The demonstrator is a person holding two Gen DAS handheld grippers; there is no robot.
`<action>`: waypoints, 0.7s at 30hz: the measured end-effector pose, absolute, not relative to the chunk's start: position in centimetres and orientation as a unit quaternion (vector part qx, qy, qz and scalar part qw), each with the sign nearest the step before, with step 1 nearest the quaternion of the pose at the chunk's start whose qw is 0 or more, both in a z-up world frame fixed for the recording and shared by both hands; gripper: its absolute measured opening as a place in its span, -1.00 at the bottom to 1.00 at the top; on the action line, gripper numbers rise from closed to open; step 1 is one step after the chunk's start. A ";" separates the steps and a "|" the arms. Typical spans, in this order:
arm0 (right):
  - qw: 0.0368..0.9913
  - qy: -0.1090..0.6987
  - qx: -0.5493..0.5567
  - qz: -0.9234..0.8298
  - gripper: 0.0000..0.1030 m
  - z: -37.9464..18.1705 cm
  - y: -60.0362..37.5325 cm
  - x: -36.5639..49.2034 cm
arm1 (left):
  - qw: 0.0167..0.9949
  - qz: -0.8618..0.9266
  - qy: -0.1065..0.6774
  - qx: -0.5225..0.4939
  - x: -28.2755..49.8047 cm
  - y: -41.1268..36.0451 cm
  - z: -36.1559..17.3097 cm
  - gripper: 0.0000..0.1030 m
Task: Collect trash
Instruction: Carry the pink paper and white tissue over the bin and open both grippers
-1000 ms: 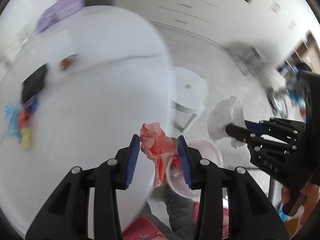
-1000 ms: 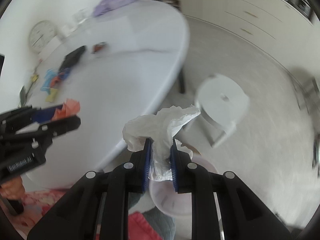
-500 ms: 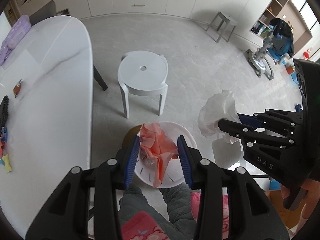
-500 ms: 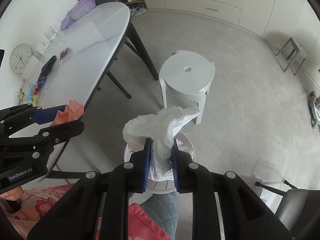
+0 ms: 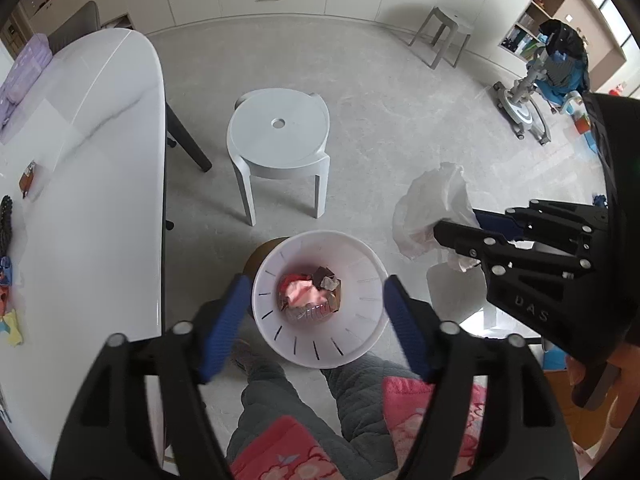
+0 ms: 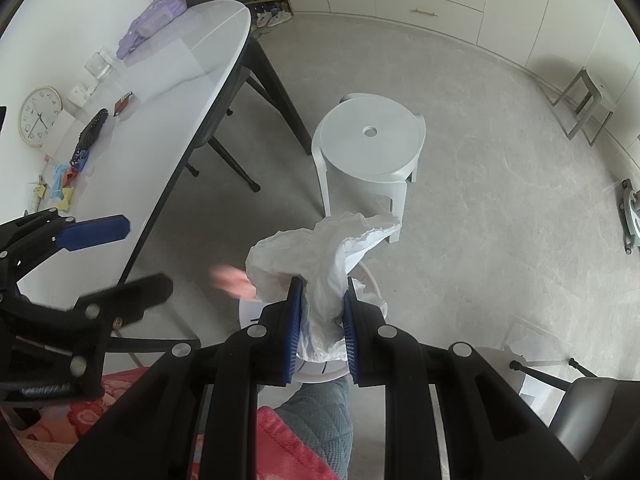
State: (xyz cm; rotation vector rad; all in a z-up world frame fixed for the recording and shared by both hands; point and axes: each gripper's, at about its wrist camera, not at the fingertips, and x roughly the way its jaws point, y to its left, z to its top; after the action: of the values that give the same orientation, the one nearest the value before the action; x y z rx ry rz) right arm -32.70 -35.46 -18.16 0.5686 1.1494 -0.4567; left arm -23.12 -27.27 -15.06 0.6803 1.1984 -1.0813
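Left wrist view: the left gripper (image 5: 316, 308) hangs over one round white plastic waste bin (image 5: 362, 264), its jaws opening with nothing between them. One crumpled pink tissue (image 5: 302, 292) lies inside among wrappers. One round grey plastic stool (image 5: 280, 132) stands beyond.

Right wrist view: the right gripper (image 6: 320, 320) is clamped narrowly on one crumpled white tissue (image 6: 324, 252) above the bin (image 6: 250, 312), beside one long white table (image 6: 132, 120).

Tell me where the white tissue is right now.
The tissue is clamped in the right hand-held gripper, above the bin, near the stool.
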 end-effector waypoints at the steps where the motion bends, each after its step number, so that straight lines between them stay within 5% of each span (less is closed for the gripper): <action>1: 0.777 0.531 0.263 -0.212 -0.59 -18.2 -35.5 -32.7 | 0.641 -0.475 0.523 0.301 -23.2 -27.2 -14.9 0.60; 7: 0.773 0.532 0.272 -0.213 -0.57 -18.6 -35.1 -32.9 | 0.639 -0.480 0.519 0.304 -23.5 -26.9 -14.7 0.80; 17: 0.763 0.552 0.277 -0.192 -0.48 -20.5 -34.2 -31.8 | 0.659 -0.463 0.525 0.276 -21.4 -25.3 -13.8 0.84; 20: 0.758 0.562 0.277 -0.181 0.13 -21.0 -33.3 -31.0 | 0.668 -0.448 0.532 0.264 -20.4 -24.6 -13.7 0.84; 21: 0.756 0.565 0.274 -0.186 0.56 -21.1 -33.1 -30.8 | 0.672 -0.441 0.536 0.259 -20.0 -24.3 -13.7 0.84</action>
State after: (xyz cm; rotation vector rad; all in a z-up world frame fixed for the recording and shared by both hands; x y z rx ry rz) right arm -30.83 -33.05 -21.13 0.5979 1.2326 -0.4049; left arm -19.99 -24.25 -13.68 0.5833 1.2067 -0.9944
